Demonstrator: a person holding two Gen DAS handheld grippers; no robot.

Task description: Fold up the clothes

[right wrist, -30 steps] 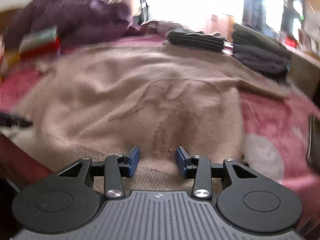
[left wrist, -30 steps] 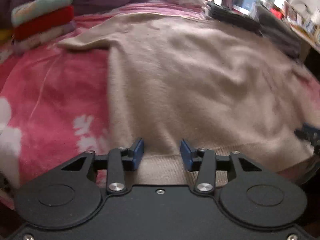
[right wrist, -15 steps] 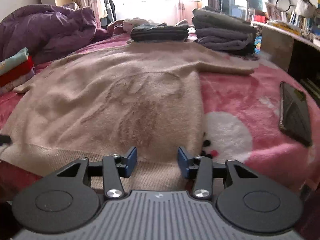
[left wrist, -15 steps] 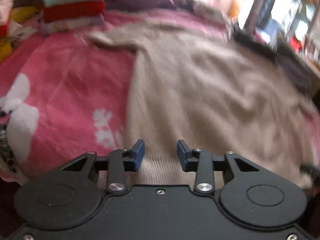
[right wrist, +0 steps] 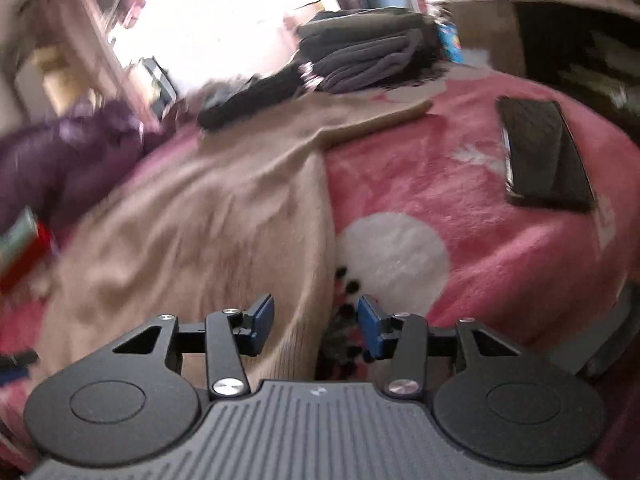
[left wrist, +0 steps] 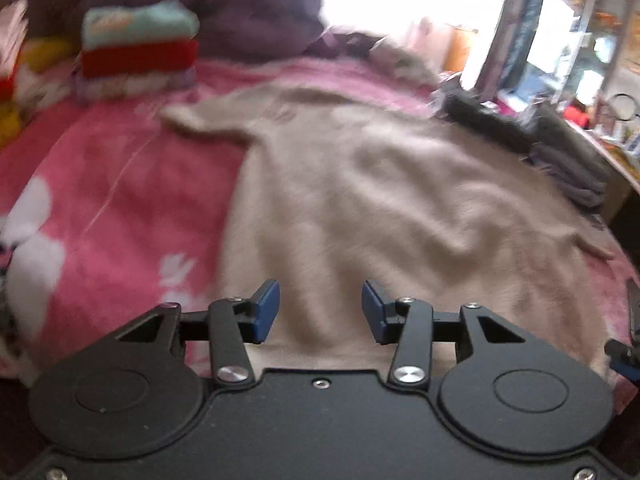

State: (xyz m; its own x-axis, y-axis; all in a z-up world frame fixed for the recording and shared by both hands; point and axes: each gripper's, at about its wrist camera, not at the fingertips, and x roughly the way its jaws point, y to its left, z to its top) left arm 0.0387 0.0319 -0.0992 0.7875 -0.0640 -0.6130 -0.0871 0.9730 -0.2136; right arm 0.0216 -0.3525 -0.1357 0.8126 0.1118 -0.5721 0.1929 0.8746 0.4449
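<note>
A beige knit sweater (left wrist: 380,208) lies spread flat on a pink blanket (left wrist: 100,184), sleeves out to both sides. My left gripper (left wrist: 320,310) is open over the sweater's near hem, toward its left side, with nothing between its blue pads. In the right wrist view the sweater (right wrist: 208,220) fills the left half and its right edge runs down between the fingers. My right gripper (right wrist: 316,330) is open at the hem's right corner, straddling that edge. The view is tilted and blurred.
A stack of folded teal, red and pale clothes (left wrist: 138,48) sits at the far left. Dark folded piles (right wrist: 368,52) lie at the far right. A black phone (right wrist: 544,156) rests on the blanket to the right. A purple duvet (left wrist: 224,8) is heaped behind.
Both grippers have shifted outward along the hem: the left view now shows more blanket on its left, and the right gripper has slid to the sweater's right edge and tilted. Both stay open.
</note>
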